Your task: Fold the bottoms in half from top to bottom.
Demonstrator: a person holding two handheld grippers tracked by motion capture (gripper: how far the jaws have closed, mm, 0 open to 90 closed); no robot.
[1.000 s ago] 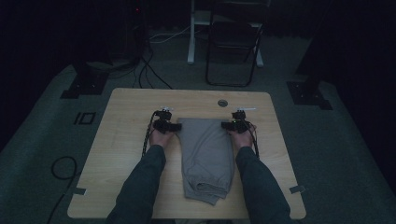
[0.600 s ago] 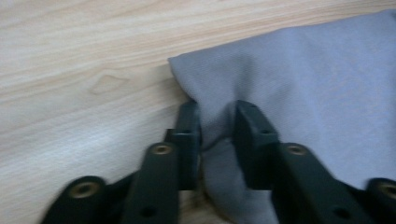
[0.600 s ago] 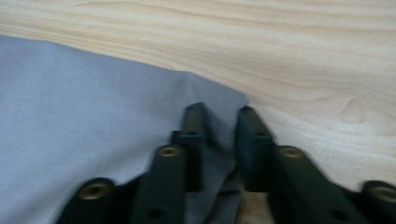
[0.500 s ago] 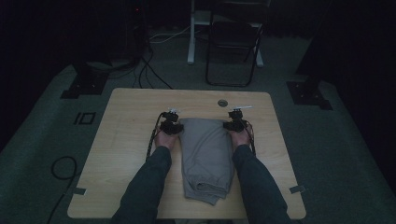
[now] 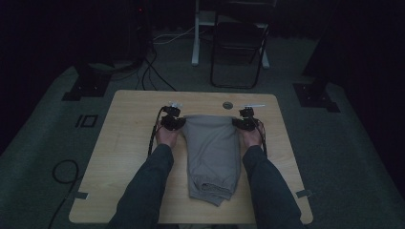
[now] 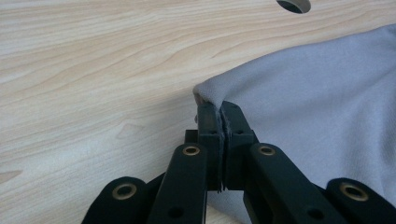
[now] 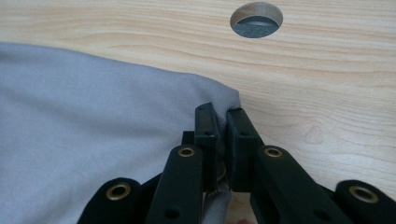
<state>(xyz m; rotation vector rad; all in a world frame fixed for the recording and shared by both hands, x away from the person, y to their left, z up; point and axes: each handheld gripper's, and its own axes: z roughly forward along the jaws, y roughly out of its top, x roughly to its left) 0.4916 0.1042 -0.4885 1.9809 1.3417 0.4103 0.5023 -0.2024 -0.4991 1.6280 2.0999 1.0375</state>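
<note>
Clearly, the folded grey soft-fabric garment [image 5: 210,157], which looks like a pair of jogging trousers with gathered cuffs, is going to handle as something light, limp and easily creased. It has no stiffness of its own, so wherever it is lifted the rest will sag and drag behind. Judging by how it is lying, the two far corners are the sensible places to take hold, since pinching both at once is keeping the top edge stretched flat between them.

That is how the person is holding it. In the left gripper view the left tongs [image 6: 218,119] are pressing together on a small peak of cloth at the corner, with fabric showing between the pads. In the right gripper view the right tongs [image 7: 222,122] are pinching the opposite corner, a strip of cloth hanging down between the jaws.

The garment is lying in the centre of the light wooden bench [image 5: 124,138], running from the middle of the high view down toward its lower edge, where the bunched cuffs are sitting. Its surface is looking smooth and matte, with one long fold line down its length. A round cable hole [image 7: 256,19] is sitting in the bench just beyond the held edge.
</note>
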